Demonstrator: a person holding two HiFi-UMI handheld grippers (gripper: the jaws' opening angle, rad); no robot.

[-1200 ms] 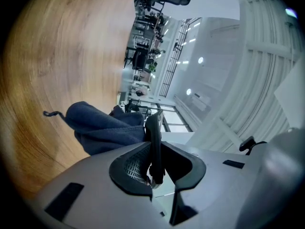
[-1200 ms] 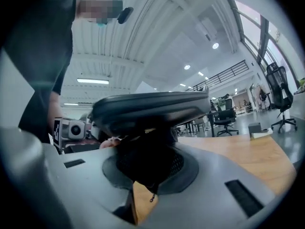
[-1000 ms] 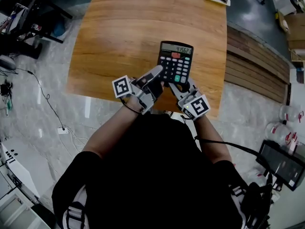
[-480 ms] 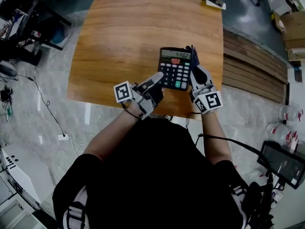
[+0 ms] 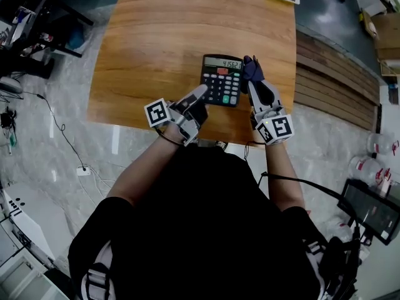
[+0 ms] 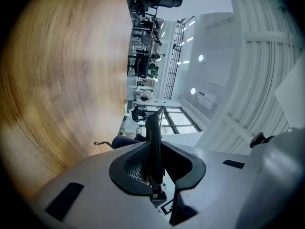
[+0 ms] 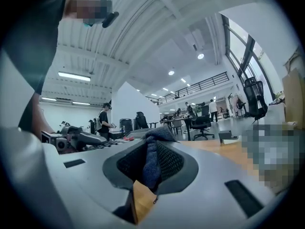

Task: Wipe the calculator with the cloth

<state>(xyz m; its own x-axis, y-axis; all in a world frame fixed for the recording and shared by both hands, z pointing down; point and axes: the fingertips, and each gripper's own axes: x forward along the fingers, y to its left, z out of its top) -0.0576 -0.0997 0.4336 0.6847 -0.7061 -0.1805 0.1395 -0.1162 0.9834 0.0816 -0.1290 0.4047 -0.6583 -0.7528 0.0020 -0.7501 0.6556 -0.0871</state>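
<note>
Calculator pinched edge-on in left gripper — right gripper nips cloth just beside it.

table: wooden | floor: glossy grey | ceiling: white, strip lights | office chair behind

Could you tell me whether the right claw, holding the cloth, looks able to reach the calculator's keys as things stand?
Probably yes: the right claw grips the cloth beside the calculator, keys facing up, and the left claw clamps only its near left corner, leaving most keys uncovered.
</note>
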